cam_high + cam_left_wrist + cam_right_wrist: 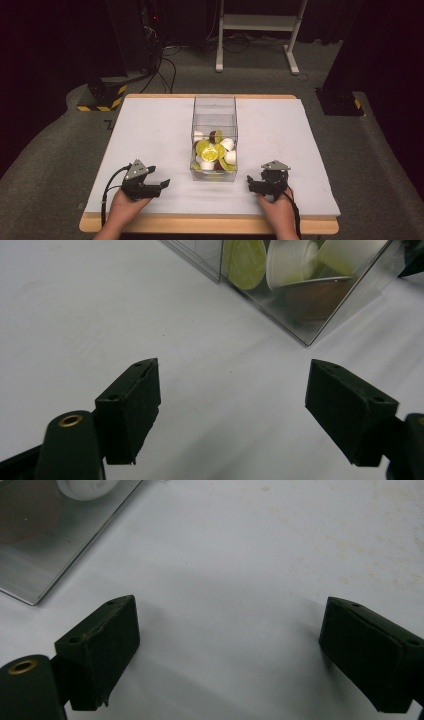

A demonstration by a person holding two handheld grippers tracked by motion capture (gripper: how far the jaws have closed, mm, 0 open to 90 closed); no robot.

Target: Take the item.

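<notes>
A clear plastic box (214, 112) stands upright in the middle of the white mat (145, 135). Its lower half holds several coffee capsules (212, 150) in yellow-green, white and brown. My left gripper (162, 185) rests near the front edge, left of the box, open and pointing right at it. My right gripper (249, 183) sits to the box's front right, open and pointing left. In the left gripper view the open gripper (232, 382) faces the box corner (305, 325), with a green lid (245, 260) behind the wall. In the right gripper view the open gripper (229, 617) holds nothing, and the box corner (45, 565) is at upper left.
Bare mat lies on both sides of the box and behind it. Beyond the table's far edge are a white desk frame (260, 22), a black stand with a yellow-black striped base (102, 97) and floor cables (165, 70).
</notes>
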